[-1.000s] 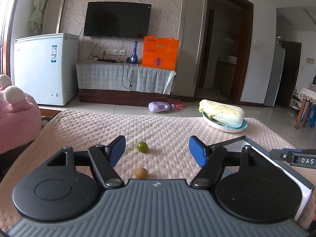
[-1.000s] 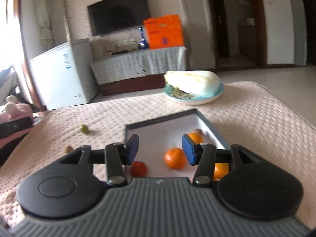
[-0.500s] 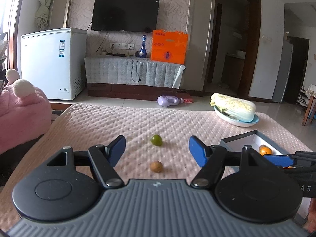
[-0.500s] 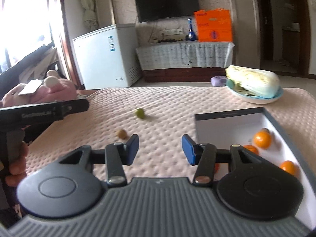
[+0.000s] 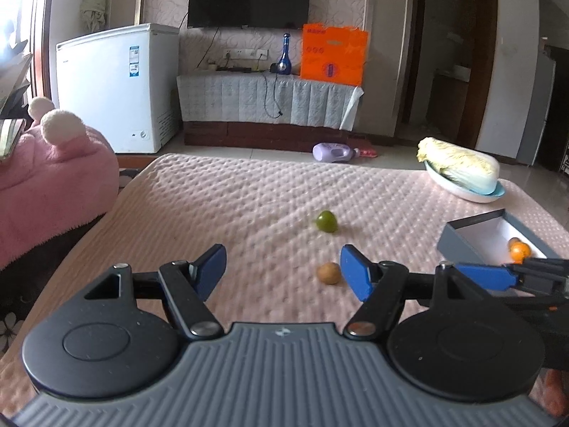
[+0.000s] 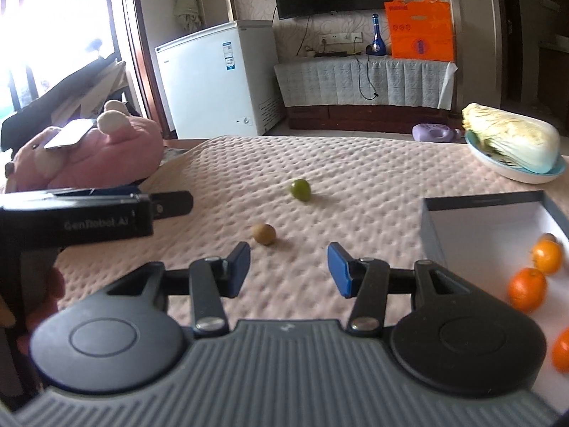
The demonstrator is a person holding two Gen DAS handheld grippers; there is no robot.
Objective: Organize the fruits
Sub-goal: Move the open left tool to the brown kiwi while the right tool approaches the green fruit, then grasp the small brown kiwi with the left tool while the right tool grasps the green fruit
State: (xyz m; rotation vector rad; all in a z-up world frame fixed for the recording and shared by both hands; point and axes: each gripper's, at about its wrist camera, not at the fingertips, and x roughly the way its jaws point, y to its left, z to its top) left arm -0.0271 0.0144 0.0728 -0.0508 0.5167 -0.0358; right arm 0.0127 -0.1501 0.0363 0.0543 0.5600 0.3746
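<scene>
A green fruit [image 5: 327,221] [image 6: 301,189] and a small brown fruit [image 5: 329,273] [image 6: 264,233] lie on the pink quilted cover. A grey box with a white inside [image 5: 462,240] [image 6: 473,213] at the right holds several oranges [image 6: 527,289]. My left gripper [image 5: 282,270] is open and empty, with the brown fruit just ahead of its right finger. My right gripper [image 6: 288,267] is open and empty, with the brown fruit just ahead of its left finger. The left gripper's body [image 6: 89,213] shows at the left in the right wrist view.
A cabbage on a plate [image 5: 462,172] [image 6: 512,144] sits at the cover's far right. A pink plush toy [image 5: 46,178] [image 6: 92,149] lies off the left edge. A white freezer [image 5: 117,85] and a cabinet with a TV stand beyond.
Both views have swung left: the two loose fruits now sit further right in the left view and nearer the centre in the right view. Both grippers stayed open.
</scene>
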